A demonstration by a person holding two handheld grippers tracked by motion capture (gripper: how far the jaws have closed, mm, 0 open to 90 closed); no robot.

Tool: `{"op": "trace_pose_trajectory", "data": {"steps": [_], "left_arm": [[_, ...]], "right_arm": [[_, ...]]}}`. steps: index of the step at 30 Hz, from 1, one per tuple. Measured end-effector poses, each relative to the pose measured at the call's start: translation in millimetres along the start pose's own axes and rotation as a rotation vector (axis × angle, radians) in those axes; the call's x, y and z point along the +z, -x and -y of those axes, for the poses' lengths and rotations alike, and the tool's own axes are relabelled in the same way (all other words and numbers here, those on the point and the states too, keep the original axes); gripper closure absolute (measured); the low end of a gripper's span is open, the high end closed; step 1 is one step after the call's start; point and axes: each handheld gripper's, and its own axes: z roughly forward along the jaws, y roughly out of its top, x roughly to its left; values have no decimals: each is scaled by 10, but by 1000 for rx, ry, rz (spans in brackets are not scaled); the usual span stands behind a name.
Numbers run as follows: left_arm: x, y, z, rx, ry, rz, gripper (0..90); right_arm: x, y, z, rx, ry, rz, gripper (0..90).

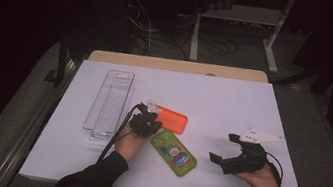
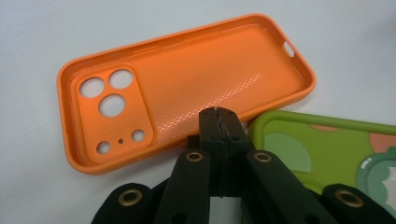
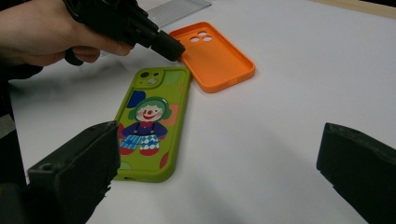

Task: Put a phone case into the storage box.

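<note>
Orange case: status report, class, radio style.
Left gripper shut, empty, at orange case rim. Right gripper open, idle. Green case alongside.

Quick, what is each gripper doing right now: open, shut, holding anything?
Left gripper: shut, empty, tips over the near rim of the orange phone case.
Right gripper: open, holding nothing.

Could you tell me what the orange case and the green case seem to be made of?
Orange case: probably soft silicone or flexible plastic; matte, with fine textured lining inside. Green case: likely rubbery plastic; rounded edges, slightly glossy printed clown picture. Neither is certain from looks alone.
</note>
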Motion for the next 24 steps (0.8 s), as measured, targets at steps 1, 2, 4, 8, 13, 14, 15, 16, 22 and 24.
{"op": "trace_pose_trajectory", "data": {"steps": [1, 2, 4, 8, 13, 14, 15, 16, 22, 24], "left_arm": [[7, 1, 2, -1, 1, -4, 898], [7, 1, 2, -1, 1, -4, 898], [12, -7, 0, -5, -1, -3, 898], [25, -20, -3, -6, 6, -2, 898], [34, -24, -10, -21, 9, -16, 897], [34, -24, -10, -21, 9, -16, 898], [34, -13, -6, -20, 9, -22, 898], [15, -8, -1, -15, 4, -41, 898], [-18, -40, 3, -44, 25, -52, 897], [-11, -54, 20, -50, 23, -63, 897]], "right_arm": [[0, -2, 0, 3, 2, 0, 0], [0, -2, 0, 3, 2, 0, 0], [2, 0, 2, 1, 0, 0, 0], [0, -2, 1, 1, 2, 0, 0], [2, -5, 1, 1, 0, -1, 0], [2, -5, 1, 1, 0, -1, 0], [0, -4, 1, 3, 0, 0, 0], [0, -1, 2, 0, 2, 1, 0], [4, -4, 3, 2, -2, 0, 0], [3, -5, 2, 0, -1, 0, 0]]}}
